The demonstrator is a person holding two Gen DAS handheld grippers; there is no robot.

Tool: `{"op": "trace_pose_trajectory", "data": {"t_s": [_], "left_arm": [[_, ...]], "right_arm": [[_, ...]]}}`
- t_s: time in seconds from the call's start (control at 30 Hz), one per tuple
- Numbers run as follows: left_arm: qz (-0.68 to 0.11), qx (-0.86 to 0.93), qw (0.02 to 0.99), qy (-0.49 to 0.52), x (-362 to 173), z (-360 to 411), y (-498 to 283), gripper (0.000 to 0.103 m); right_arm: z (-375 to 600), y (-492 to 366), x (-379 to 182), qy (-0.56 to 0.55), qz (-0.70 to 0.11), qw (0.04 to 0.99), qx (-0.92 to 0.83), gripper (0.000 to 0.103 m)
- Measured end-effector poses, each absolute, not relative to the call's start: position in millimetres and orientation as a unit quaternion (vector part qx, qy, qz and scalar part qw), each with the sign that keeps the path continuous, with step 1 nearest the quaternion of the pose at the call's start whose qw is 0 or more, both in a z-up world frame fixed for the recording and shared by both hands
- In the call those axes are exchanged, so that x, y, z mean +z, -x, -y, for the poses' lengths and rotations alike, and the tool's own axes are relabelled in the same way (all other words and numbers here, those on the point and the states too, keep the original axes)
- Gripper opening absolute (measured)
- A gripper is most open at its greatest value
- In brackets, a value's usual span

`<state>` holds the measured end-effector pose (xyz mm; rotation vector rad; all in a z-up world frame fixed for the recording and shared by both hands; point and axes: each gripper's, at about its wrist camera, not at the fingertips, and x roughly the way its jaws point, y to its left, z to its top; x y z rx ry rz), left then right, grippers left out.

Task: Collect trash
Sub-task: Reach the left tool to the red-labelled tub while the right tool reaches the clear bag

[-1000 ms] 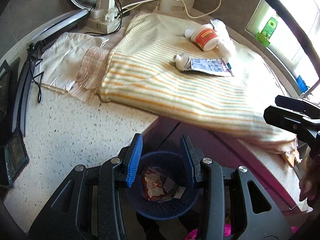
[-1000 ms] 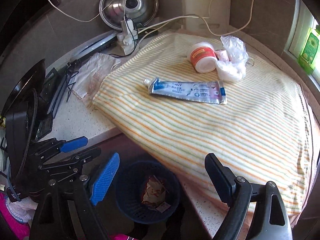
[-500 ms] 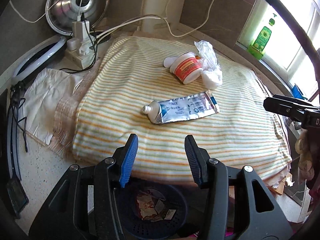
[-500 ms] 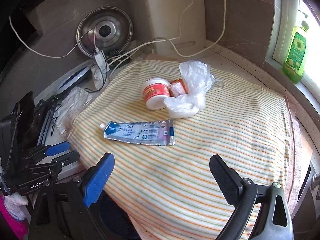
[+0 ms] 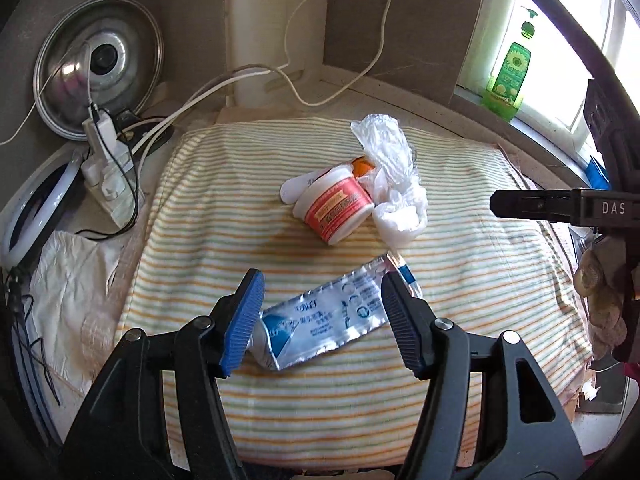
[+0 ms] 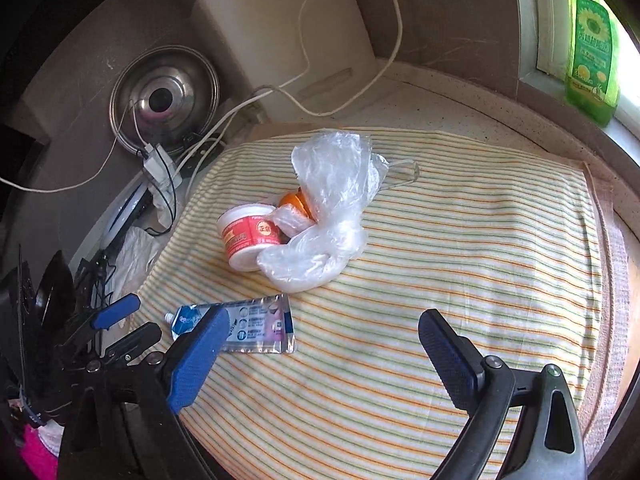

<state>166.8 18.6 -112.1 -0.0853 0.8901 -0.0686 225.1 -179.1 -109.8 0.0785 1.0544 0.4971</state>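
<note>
A flattened silver-blue toothpaste tube lies on the striped cloth. My left gripper is open with its fingers on either side of the tube, just above it. Behind it lie a red-and-white tub on its side, an orange cap and a crumpled clear plastic bag. In the right wrist view, my right gripper is open and empty above bare cloth, right of the tube and near the bag and tub.
A power strip with cables, a steel pot lid and a white cutting board stand at the back. A green bottle is on the windowsill. A white rag lies left of the cloth.
Both grippers have moved forward and up from the blue waste basket below the counter, over the striped cloth. The left one now straddles the toothpaste tube. The basket has dropped out of view.
</note>
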Motion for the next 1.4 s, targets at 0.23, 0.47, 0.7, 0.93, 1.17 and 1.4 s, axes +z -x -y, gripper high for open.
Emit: {"op": "trace_pose_trajectory", "data": {"t_s": [0.23,0.47,0.7,0.93,1.17,1.4], "left_arm": [[-0.442,-0.049,0.896,0.000,-115.0,-2.4,-207.6,0.063],[-0.465,-0.065,0.882,-0.034,-131.2,6.1,-240.8,0.063],[-0.483,-0.081,0.871,-0.048,-146.0,5.0,-256.2,0.063],[-0.491,-0.092,0.864,-0.057,-155.2,4.5,-265.0,0.063],[-0.492,-0.101,0.863,-0.053,-159.3,4.3,-271.4,0.063],[-0.497,-0.118,0.859,-0.042,-163.7,9.1,-272.3,0.056]], "right_arm": [[186.1,-257.2,-126.2,-0.077,-0.520,0.816,0.242,0.094],[189.5,-280.0,-143.0,-0.110,-0.540,0.797,0.247,0.093],[185.0,-297.2,-156.6,-0.123,-0.555,0.783,0.252,0.091],[175.3,-307.6,-174.2,-0.141,-0.574,0.766,0.254,0.087],[169.2,-317.5,-188.0,-0.159,-0.587,0.753,0.252,0.083],[163.9,-324.1,-196.8,-0.172,-0.591,0.747,0.249,0.075]]}}
